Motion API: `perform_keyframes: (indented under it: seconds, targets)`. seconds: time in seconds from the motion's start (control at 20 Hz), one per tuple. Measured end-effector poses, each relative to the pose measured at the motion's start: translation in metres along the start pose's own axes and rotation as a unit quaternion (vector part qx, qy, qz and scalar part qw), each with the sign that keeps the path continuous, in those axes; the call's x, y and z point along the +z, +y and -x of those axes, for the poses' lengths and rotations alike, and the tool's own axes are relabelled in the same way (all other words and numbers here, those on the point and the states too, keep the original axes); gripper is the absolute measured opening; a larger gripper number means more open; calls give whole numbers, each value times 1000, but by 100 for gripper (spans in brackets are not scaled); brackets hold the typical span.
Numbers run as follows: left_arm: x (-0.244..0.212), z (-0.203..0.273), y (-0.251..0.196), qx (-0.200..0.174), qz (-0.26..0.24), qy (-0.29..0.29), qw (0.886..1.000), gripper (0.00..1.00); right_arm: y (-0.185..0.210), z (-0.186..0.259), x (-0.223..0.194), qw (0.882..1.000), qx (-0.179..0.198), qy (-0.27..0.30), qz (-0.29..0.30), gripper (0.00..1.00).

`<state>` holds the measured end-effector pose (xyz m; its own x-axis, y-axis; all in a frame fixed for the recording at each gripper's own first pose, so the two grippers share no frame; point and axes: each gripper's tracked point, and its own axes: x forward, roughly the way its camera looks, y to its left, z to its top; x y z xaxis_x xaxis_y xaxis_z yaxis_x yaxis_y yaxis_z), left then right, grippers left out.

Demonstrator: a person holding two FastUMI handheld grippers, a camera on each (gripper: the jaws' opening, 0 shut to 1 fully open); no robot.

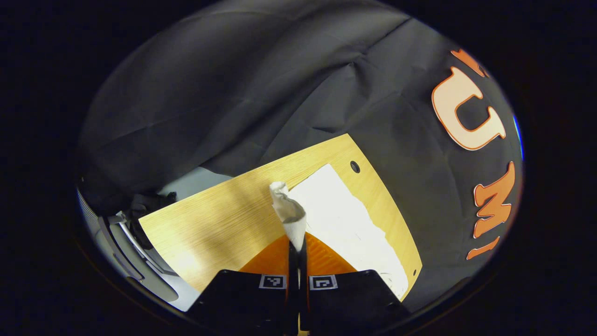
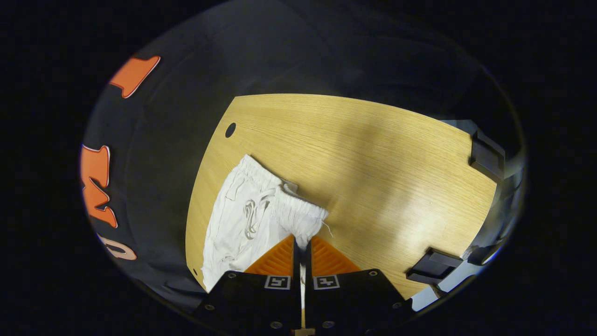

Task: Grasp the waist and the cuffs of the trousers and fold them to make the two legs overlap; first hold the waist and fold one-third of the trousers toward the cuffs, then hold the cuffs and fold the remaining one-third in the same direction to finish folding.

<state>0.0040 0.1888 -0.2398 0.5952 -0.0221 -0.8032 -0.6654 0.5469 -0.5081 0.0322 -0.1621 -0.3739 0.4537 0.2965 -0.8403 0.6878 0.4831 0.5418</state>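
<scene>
On the wooden surface (image 2: 373, 154), near the edge with the round hole (image 2: 230, 129), lie the white trousers (image 2: 242, 219).

Left tool (image 1: 297, 242): fingers drawn together on a twisted end of white cloth that stands up from the tips. Judged to be a cuff (image 1: 287, 210), lifted off the surface, with the rest of the fabric spread flat beyond it toward the hole side.

Right tool (image 2: 302, 245): fingers pressed together on the gathered elastic waist (image 2: 301, 214), at the corner away from the hole. Drawstring (image 2: 252, 214) lies loose on the cloth just beside the waistband.

Progress, judged from how the cloth lies:
- Both ends gripped, one tool on each end.
- Trousers look narrow along the hole-side edge of the surface, which suggests the legs may already overlap; cannot tell for certain, since the leg seam is hidden.
- No thirds fold visible yet. The waist sits at the end of the cloth, not laid over the middle.

Left to do: carry the waist one third toward the cuffs, then bring the cuffs over the remainder.

Risk: the cuff pinch is small and may slip.
</scene>
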Motion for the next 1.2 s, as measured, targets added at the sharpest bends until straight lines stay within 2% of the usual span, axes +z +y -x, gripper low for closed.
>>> perform_keyframes:
  seconds: [0.3, 0.6, 0.75, 0.95, 1.1, 1.2]
  targets:
    - [15, -11, -25, -4, -51, 33, 998, 3, 22, 2, 5, 1000, -15, 16, 12, 4]
    - [36, -49, -62, -15, -122, 87, 989, 5, 68, 0, 15, 999, -20, 26, 28, 4]
    - [40, -71, -80, -23, -169, 119, 978, 6, 93, -8, 18, 998, -22, 37, 43, 4]
    - [48, -110, -107, -41, -241, 156, 957, 4, 124, -23, 27, 996, -30, 50, 71, 4]
    - [62, -141, -123, -50, -282, 165, 944, 4, 146, -42, 38, 997, -20, 55, 58, 4]
    - [78, -162, -139, -80, -287, 154, 942, 4, 165, -53, 50, 998, 4, 57, 34, 4]
